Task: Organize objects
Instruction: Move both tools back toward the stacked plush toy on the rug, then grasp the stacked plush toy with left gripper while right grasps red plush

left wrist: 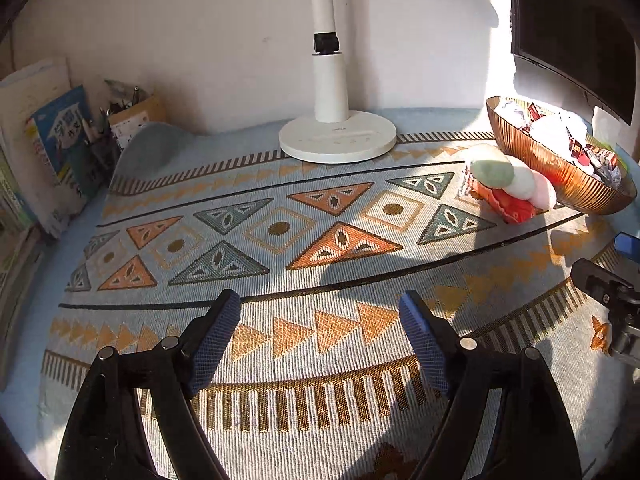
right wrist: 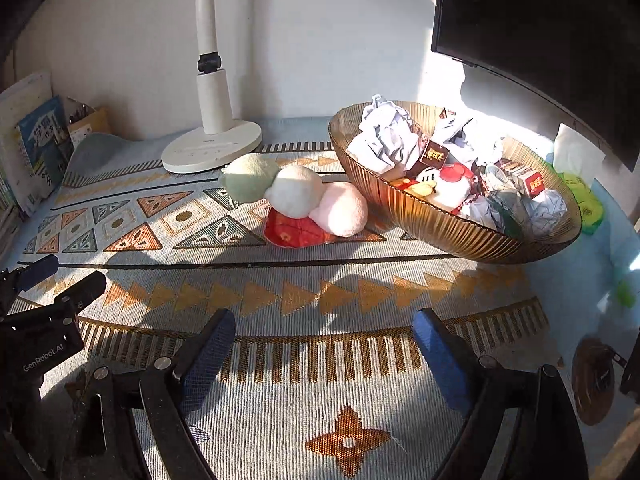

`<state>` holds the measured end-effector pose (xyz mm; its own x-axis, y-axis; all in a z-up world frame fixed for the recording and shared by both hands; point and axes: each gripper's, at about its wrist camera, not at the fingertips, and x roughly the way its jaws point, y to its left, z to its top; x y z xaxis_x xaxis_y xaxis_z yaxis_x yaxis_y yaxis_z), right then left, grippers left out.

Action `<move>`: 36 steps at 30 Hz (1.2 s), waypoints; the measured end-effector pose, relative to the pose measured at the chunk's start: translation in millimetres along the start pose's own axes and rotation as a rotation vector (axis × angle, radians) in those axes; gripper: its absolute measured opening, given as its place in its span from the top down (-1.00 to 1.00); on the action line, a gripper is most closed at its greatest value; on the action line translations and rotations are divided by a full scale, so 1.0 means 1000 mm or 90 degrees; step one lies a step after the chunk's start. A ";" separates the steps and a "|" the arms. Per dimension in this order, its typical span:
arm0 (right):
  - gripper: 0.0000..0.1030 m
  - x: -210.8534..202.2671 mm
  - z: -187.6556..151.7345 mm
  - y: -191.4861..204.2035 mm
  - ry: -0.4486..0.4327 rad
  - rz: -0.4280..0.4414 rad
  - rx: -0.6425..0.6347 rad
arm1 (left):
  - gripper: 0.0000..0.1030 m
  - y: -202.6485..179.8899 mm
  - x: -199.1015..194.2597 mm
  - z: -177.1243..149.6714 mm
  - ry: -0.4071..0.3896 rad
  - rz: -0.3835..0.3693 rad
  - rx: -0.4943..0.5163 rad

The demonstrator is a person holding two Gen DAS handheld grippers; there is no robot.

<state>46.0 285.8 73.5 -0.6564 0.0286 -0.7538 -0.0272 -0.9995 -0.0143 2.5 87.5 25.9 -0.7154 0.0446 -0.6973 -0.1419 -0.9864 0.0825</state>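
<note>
A plush toy (right wrist: 298,196) made of green, white and pink balls on a red base lies on the patterned cloth (right wrist: 256,420), touching the left side of a ribbed amber bowl (right wrist: 444,224). The bowl holds crumpled paper, small boxes and a small plush. The same plush toy (left wrist: 506,184) and bowl (left wrist: 560,176) show at the right in the left wrist view. My left gripper (left wrist: 320,306) hovers open over bare cloth, well short of the toy. My right gripper (right wrist: 324,322) is open too, nothing between its fingers, in front of the toy and bowl.
A white lamp base (left wrist: 338,138) stands at the back against the wall. Books (left wrist: 48,160) and a pen holder (left wrist: 128,120) line the left edge. A dark monitor (right wrist: 540,40) hangs over the back right, with a tissue pack (right wrist: 576,156) and green packets (right wrist: 586,200) behind the bowl.
</note>
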 end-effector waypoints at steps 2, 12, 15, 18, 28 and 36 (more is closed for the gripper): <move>-0.74 0.003 0.002 -0.005 0.001 0.000 0.015 | -0.56 0.004 0.006 -0.002 0.020 -0.001 -0.015; -0.76 0.024 0.002 -0.015 0.074 0.007 0.051 | -0.56 -0.001 0.019 -0.006 0.075 -0.009 -0.007; -0.80 0.025 0.001 -0.014 0.078 0.005 0.049 | -0.56 -0.001 0.018 -0.006 0.074 -0.013 -0.003; -0.80 0.025 0.002 -0.016 0.077 0.011 0.053 | -0.56 -0.010 0.010 -0.001 0.052 -0.086 0.046; -0.80 0.026 0.012 -0.038 0.076 0.083 0.124 | -0.84 -0.097 0.005 0.092 -0.056 -0.308 0.376; -0.80 0.031 0.021 -0.049 0.075 0.124 0.144 | -0.49 -0.152 0.049 0.098 0.008 -0.362 0.561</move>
<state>11.3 335.8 64.3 -0.5740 -0.1773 -0.7995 -0.0854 -0.9580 0.2738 -78.4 255.2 49.0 -0.3802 0.4590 -0.8030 -0.9067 -0.3563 0.2256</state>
